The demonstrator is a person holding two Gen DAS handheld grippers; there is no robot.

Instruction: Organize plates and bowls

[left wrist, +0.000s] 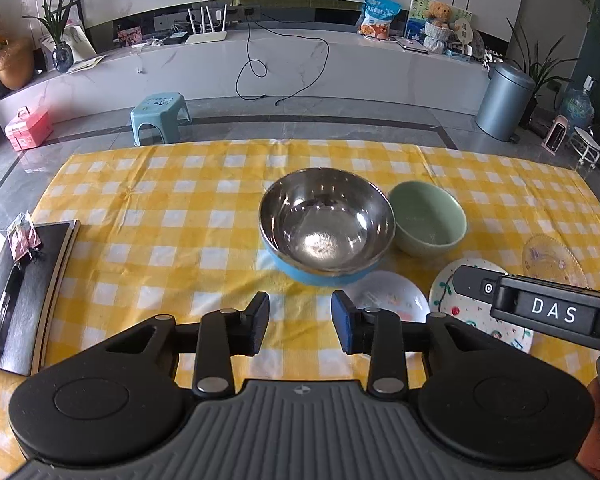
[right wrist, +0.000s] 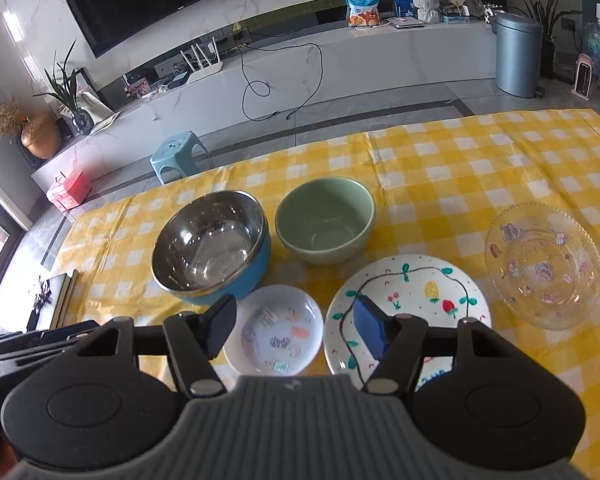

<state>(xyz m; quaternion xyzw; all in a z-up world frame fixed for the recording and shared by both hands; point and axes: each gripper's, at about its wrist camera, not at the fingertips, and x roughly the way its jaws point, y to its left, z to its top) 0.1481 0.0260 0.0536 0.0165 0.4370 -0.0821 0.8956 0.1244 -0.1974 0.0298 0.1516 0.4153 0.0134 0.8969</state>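
From the left wrist view, the nearest thing is the left gripper (left wrist: 300, 322) itself, its two fingers spread with only yellow-and-white checked tablecloth (left wrist: 160, 216) showing between them. Straight ahead of the gap, a little to the right, stands the steel-lined bowl with a blue outer shell (left wrist: 326, 224), and touching or just beside its right flank the pale green ceramic bowl (left wrist: 428, 218). Lower right lie the small white saucer with pastel stickers (left wrist: 392, 298), partly behind the right finger, then the white plate painted with fruit and a vine (left wrist: 476, 312), crossed by the body of the other tool, and beyond it the clear glass plate with cartoon prints (left wrist: 554, 258). A dark board-like object (left wrist: 24, 292) lies at the far left edge.

From the right wrist view, the right gripper (right wrist: 296, 330) comes first, fingers likewise spread and holding nothing. The sticker saucer (right wrist: 276, 330) lies directly between and just past the fingertips; the painted plate (right wrist: 416, 300) sits under the right finger, the glass plate (right wrist: 544, 266) off to the right, apart from it. The blue-shelled bowl (right wrist: 212, 246) and green bowl (right wrist: 326, 226) stand further ahead, near each other.

The plates look nearer the right gripper, and the saucer is the piece best lined up with its opening; the bowls sit squarely before the left. Round dishes give no long axis, so a rim pinch seems the likely approach.
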